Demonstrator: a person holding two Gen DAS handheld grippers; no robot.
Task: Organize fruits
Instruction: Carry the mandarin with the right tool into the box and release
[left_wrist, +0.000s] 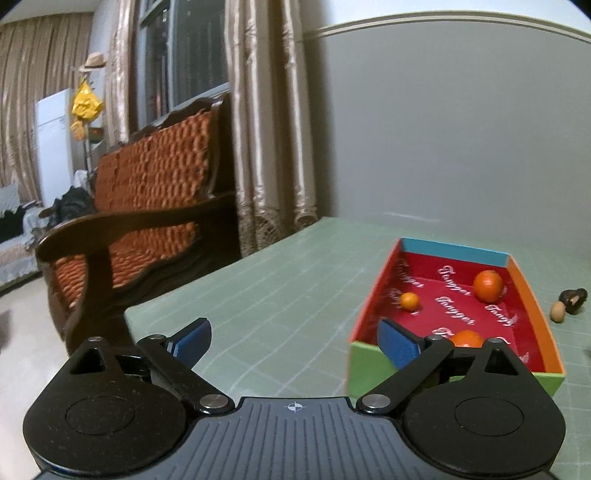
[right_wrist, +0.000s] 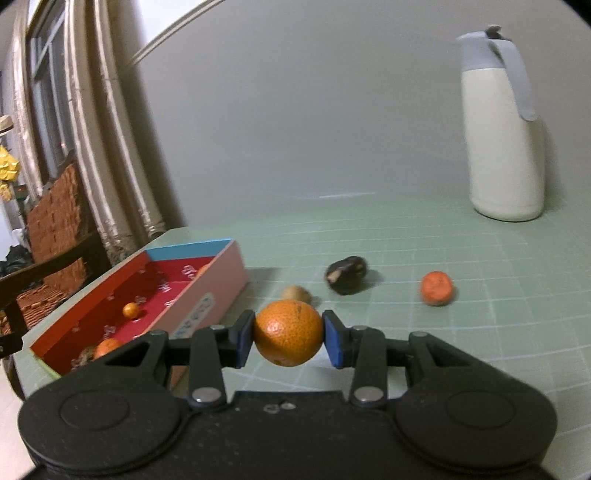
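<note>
The right gripper (right_wrist: 288, 338) pinches a round, dimpled orange fruit (right_wrist: 288, 333) between its two blue pads, one pad pressed to each side across the fruit's widest part. That grip looks secure enough for carrying. The fruit is held above the table, just right of a shallow cardboard box with a red printed floor and multicoloured walls (right_wrist: 207, 291). The box appears to be the collecting place, since it already holds three orange fruits: a large one (left_wrist: 488, 283) toward the far end, a small one (left_wrist: 409, 300) by the left wall, and one (left_wrist: 466, 338) at the near end.

The left gripper (left_wrist: 295, 339) holds nothing. Its jaws are spread wide, and it hovers over the table beside the box's near left corner. It is probably waiting or ready to steady the box.

Still loose on the table are a reddish-orange fruit with a flattened top (right_wrist: 436, 288), a dark, wrinkled, blackened piece (right_wrist: 346, 274) and a small tan oval piece (right_wrist: 295, 293) just behind the held fruit. They lie right of the box, likely awaiting sorting.

The surface is a pale green mat with a white grid (left_wrist: 280, 295). A tall cream jug with a grey lid and handle (right_wrist: 504, 147) stands at the back right, against a plain grey wall. To the left are shiny beige curtains (left_wrist: 258, 147) and a dark wooden bench with orange woven cushions (left_wrist: 147, 192).
</note>
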